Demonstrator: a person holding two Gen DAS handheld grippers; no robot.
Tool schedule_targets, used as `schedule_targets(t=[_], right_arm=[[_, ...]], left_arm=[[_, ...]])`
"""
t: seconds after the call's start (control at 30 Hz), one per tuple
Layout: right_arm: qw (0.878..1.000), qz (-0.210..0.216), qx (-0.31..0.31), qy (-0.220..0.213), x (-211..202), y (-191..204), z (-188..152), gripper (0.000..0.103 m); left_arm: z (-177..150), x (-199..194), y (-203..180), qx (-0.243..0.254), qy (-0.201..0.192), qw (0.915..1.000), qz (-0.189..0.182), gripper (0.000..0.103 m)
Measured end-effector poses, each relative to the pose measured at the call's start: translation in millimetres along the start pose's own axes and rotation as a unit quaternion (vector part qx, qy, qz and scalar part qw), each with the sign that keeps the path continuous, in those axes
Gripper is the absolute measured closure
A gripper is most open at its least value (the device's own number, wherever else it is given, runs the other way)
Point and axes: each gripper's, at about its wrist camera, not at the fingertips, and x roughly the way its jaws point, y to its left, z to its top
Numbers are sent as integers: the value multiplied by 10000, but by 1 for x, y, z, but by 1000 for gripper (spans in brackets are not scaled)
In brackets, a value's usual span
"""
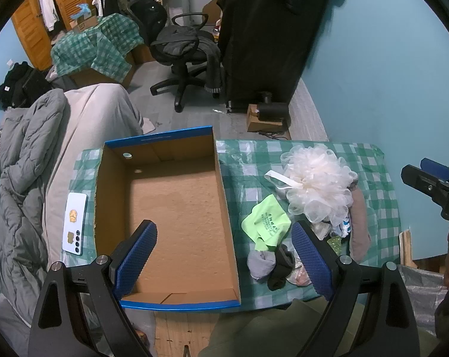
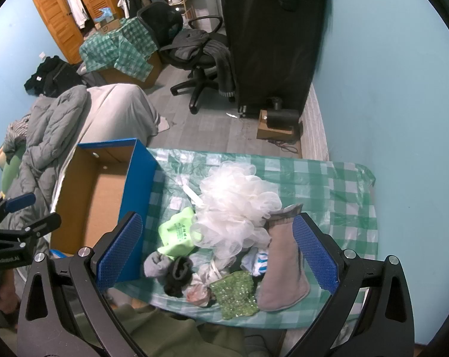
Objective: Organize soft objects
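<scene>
green checked tablecloth [image 2: 328, 178] carries an empty cardboard box [image 1: 176, 208] and, beside it, a pile of soft items topped by a white mesh pouf [image 2: 236, 208]. both the left gripper [image 1: 224, 253] and right gripper [image 2: 215, 255] hover spread wide, holding nothing.

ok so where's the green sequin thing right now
In the right wrist view, the green sequin piece lies at the table's near edge, between the crumpled pink item and the grey-pink sock.

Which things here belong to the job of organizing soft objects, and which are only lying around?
Job: white mesh pouf, lime cloth, grey sock, black sock, green sequin piece, taupe slipper sock, open box.

Lying about: phone, office chair, grey duvet.
</scene>
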Motion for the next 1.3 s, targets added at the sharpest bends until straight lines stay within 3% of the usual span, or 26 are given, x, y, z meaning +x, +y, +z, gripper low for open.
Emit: schedule_targets(t=[0.83,1.3], right_arm=[[10000,-18,29,39,1,-6,0,2],[9985,-363,261,308,14,-64,-22,2]], left_arm=[[-4,2,-18,94,40,9999,-108,10],[5,28,-41,631,181,9976,-228,10]])
